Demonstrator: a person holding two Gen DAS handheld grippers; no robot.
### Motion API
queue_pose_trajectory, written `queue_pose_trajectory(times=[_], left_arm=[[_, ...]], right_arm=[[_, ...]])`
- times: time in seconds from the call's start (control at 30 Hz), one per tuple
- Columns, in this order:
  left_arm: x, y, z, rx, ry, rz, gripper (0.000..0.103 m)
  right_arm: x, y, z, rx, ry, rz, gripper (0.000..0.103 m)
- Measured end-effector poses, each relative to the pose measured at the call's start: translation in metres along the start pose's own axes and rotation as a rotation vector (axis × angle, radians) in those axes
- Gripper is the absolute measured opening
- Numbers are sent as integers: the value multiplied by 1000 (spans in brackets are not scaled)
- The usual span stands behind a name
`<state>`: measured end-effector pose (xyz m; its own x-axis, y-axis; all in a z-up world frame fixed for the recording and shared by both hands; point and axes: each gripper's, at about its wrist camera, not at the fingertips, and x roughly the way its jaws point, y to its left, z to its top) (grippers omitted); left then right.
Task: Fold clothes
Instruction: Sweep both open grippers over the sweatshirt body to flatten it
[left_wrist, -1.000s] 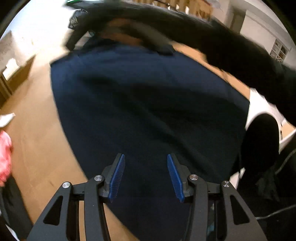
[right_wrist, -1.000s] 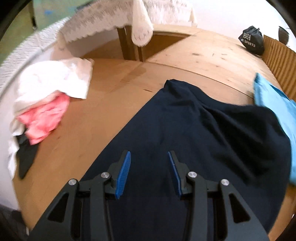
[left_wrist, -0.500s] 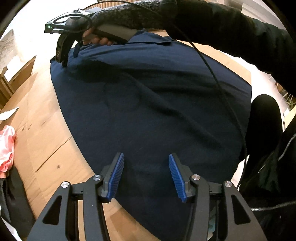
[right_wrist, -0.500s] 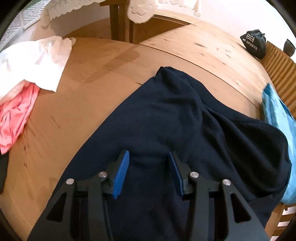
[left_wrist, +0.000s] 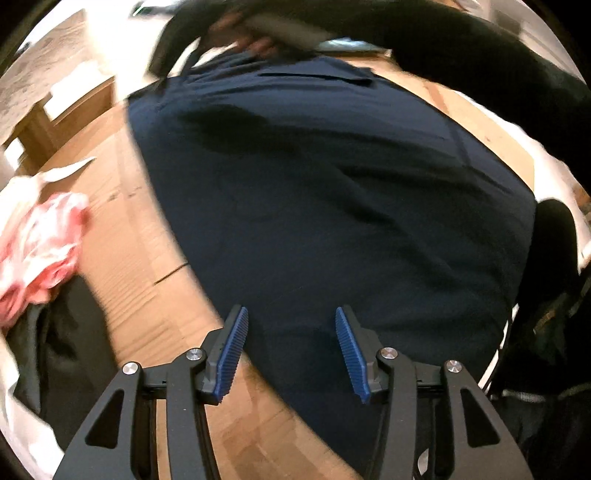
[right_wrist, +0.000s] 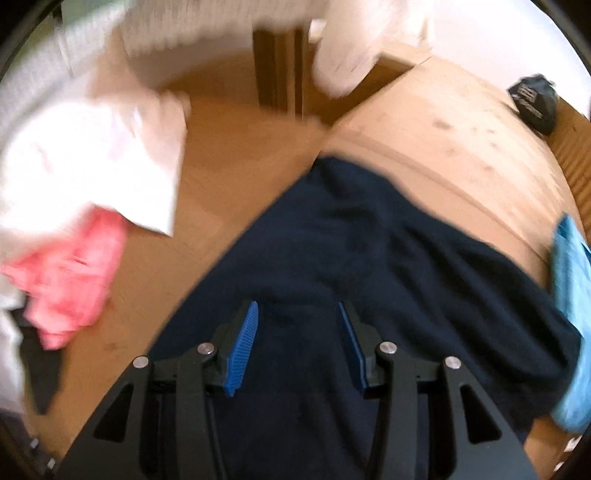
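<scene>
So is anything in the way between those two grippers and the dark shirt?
Nothing visible. Both the left gripper and the right gripper are open directly over the navy shirt, with only cloth showing between their fingers. The pink and white clothes lie off to the side on the table.

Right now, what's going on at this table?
A person is folding a navy garment spread on the wooden table. Both tongs are open above it, gripping nothing: the left tongs near one edge, the right tongs over the cloth. A pink garment and white cloth lie aside, a light blue one opposite.
</scene>
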<state>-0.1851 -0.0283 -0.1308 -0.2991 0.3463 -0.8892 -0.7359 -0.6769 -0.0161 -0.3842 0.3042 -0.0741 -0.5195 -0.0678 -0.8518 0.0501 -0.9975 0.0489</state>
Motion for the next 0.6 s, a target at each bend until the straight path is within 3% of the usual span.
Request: queue_pose_trajectory(times=[0.17,0.33,0.47,0.6], left_arm=[[-44,-36,4,19,-95,34,47],[-67,-110,8,100,-147,44,47],[-48,-168,17,132,-179,-24,47],[-21,-251,24,232,-180,-138,47]], right_arm=[[-95,-24,-120,55,-34,-9,44],[-191,-49,-240,109,-68,-19,51],[-267,-68,-335,153,-96,-26,52],[-265,-68,-407,185,-41,-49,52]])
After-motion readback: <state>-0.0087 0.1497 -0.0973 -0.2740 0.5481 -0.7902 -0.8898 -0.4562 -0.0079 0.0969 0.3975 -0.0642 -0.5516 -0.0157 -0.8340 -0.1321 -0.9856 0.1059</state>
